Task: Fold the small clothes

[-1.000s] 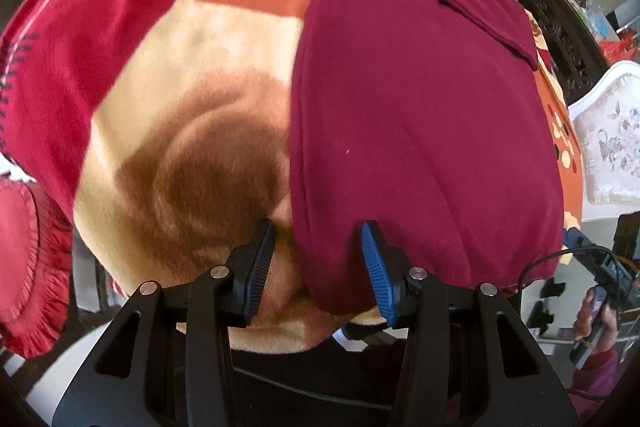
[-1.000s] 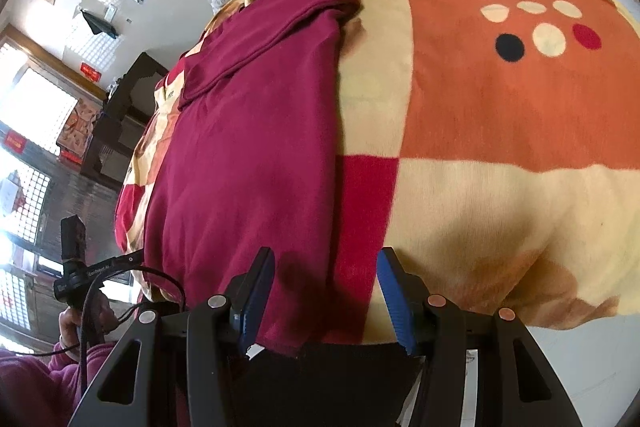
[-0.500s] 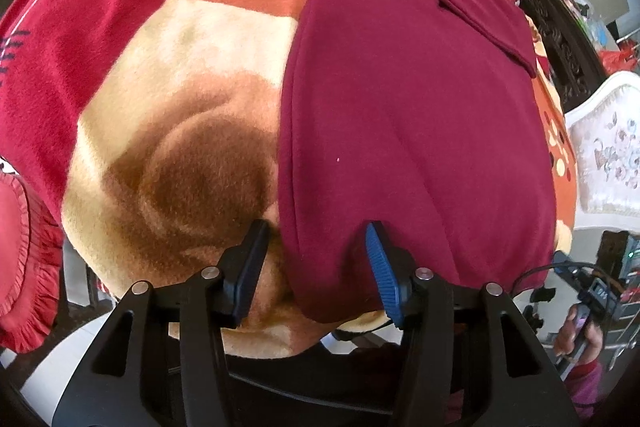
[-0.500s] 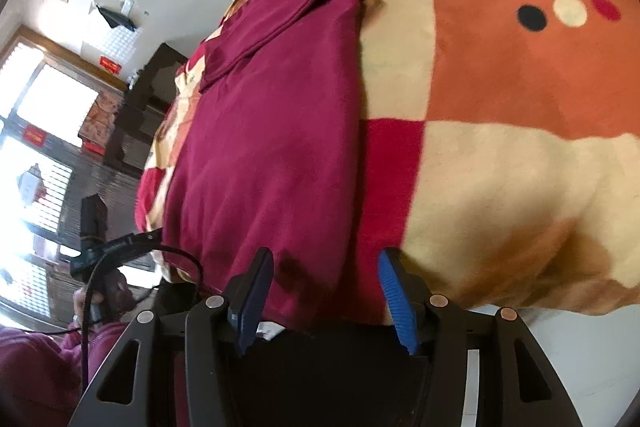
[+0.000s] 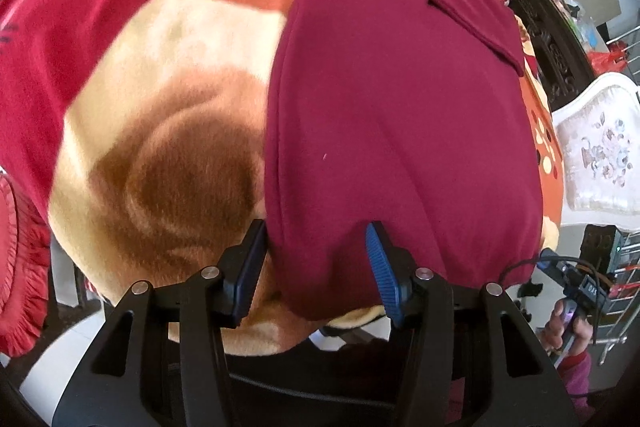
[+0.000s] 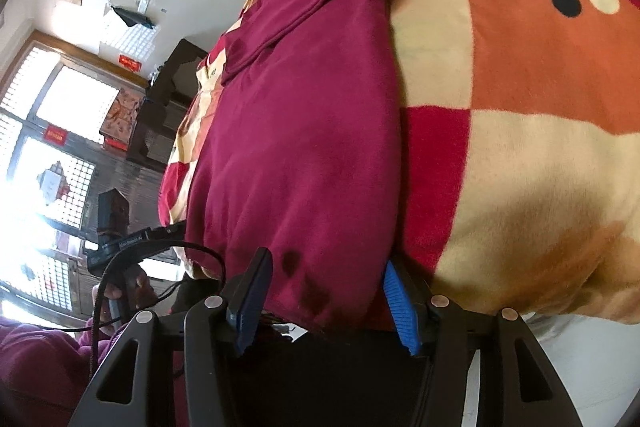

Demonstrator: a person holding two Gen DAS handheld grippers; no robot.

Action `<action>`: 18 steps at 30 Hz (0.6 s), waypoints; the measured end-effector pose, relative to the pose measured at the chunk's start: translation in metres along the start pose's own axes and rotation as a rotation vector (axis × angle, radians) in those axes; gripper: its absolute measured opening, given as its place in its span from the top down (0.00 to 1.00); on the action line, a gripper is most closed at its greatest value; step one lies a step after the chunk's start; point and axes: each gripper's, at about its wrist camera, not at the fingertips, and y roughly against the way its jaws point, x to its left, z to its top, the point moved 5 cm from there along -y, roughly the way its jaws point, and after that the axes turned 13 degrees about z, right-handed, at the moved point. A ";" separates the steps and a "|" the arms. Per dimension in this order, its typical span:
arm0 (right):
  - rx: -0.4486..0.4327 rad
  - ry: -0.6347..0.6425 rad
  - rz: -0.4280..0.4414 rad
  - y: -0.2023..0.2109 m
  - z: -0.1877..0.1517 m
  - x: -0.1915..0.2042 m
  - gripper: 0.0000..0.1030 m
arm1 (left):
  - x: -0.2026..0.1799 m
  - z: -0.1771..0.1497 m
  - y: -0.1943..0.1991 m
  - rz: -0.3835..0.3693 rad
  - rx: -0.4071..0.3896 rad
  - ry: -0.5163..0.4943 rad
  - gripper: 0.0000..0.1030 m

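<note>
A maroon garment [image 5: 400, 107] lies flat on a patterned blanket [image 5: 160, 87], its far end folded over. My left gripper [image 5: 316, 263] is open, its jaws on either side of the garment's near left corner at the bed's edge. In the right wrist view the same maroon garment [image 6: 304, 115] stretches away, and my right gripper [image 6: 326, 293] is open around its near right corner. Neither gripper has closed on the cloth.
The blanket [image 6: 520, 107] covers a bed in red, orange and cream blocks. A white upholstered chair [image 5: 600, 147] stands to the right. Dark wooden furniture [image 6: 164, 99] and windows [image 6: 60, 107] lie beyond the bed. A red frilled cushion [image 5: 20, 247] is at the left.
Both grippers have moved forward to the garment's near hem, so each near corner now sits between the open jaws. The garment has not moved.
</note>
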 end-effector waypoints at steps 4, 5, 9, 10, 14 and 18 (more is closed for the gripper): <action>0.001 -0.012 -0.006 -0.004 0.001 -0.003 0.48 | -0.001 0.002 -0.002 0.009 0.004 0.012 0.52; -0.001 -0.015 -0.008 -0.005 0.001 -0.004 0.48 | -0.003 0.002 -0.001 0.018 0.001 0.007 0.52; 0.045 0.095 -0.064 -0.007 -0.005 0.005 0.52 | -0.007 -0.001 0.003 0.035 -0.038 -0.024 0.71; 0.059 0.137 -0.085 -0.008 -0.007 0.009 0.60 | -0.007 -0.001 0.004 0.050 -0.049 -0.023 0.81; 0.045 0.142 -0.085 0.000 -0.003 0.007 0.79 | -0.007 0.000 0.006 0.032 -0.051 -0.018 0.93; -0.024 0.162 0.017 0.020 0.012 0.024 0.92 | -0.015 0.009 0.033 -0.002 -0.098 -0.055 0.93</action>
